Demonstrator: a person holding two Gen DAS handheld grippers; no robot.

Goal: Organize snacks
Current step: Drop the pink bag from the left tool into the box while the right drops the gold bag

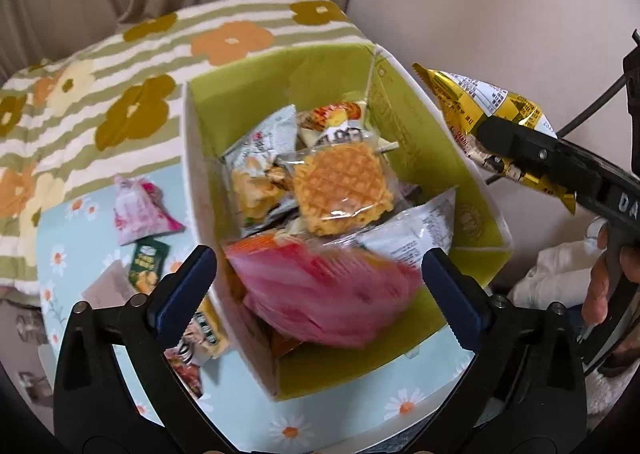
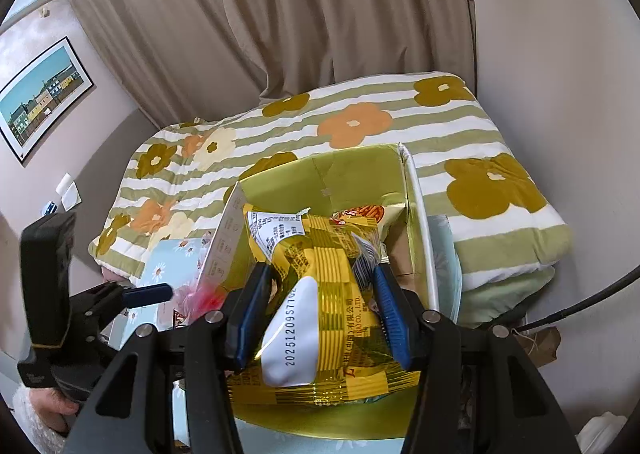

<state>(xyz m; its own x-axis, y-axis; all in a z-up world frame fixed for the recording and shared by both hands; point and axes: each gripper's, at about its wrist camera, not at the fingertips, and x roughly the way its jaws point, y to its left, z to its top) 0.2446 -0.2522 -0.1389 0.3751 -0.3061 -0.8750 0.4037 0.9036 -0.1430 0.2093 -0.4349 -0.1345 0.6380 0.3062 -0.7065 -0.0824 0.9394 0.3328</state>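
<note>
Gold snack packet [image 2: 320, 294] between right jaws, above box [image 2: 356, 169]

You are looking at a box [image 1: 476, 189] showing lime green inside and white outside. Your right gripper [image 2: 320, 314] is wearing blue pads around a gold-and-yellow striped packet [image 2: 320, 294]. A blanket [image 1: 120, 65] is showing green-and-white stripes with orange and olive flowers. A pink packet [image 1: 324, 294] is blurring.
</note>
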